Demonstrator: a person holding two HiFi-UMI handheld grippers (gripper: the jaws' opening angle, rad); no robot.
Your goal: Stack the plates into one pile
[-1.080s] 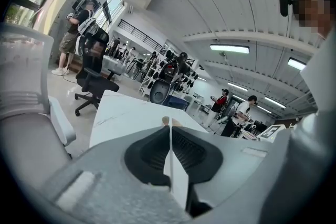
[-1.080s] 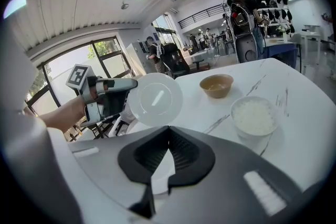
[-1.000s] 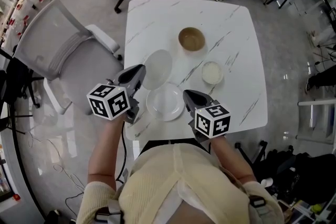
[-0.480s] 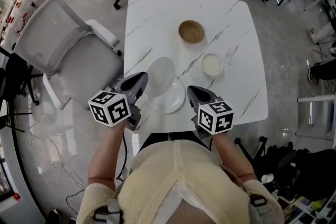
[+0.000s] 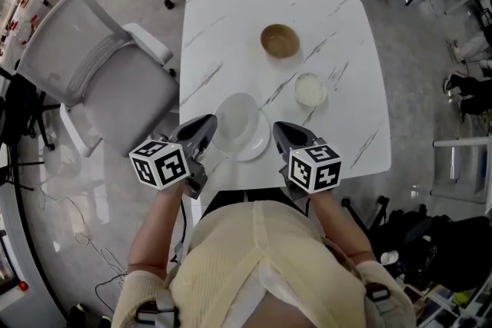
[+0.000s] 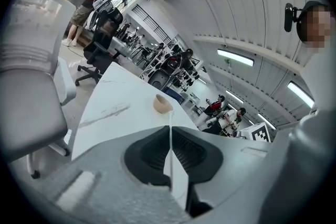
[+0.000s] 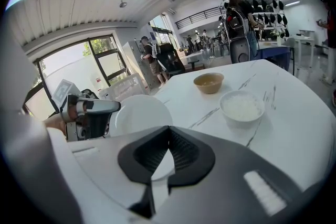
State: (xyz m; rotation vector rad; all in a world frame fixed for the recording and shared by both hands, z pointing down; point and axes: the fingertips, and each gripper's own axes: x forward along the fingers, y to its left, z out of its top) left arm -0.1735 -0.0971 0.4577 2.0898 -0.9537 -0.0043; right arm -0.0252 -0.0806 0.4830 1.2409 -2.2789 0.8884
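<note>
Worktop (image 5: 346, 34): the bottom plate (image 5: 260, 147) lay by the near edge. The top plate (image 5: 234, 113) overlapped its far-left part and appeared not yet seated, so the step was judged to be stacking.

Left claw (image 5: 207, 123): clenched on the top plate's left rim.

Right claw (image 5: 277, 128): clenched at the bottom plate's right rim. Whether it nipped that rim could not be determined.

Next move, as judged: centre, lower flat, release.

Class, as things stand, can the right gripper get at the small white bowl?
Probably yes. Only bare white marble table lies between the right gripper and the small white bowl, though its shut jaws would need opening first.
</note>
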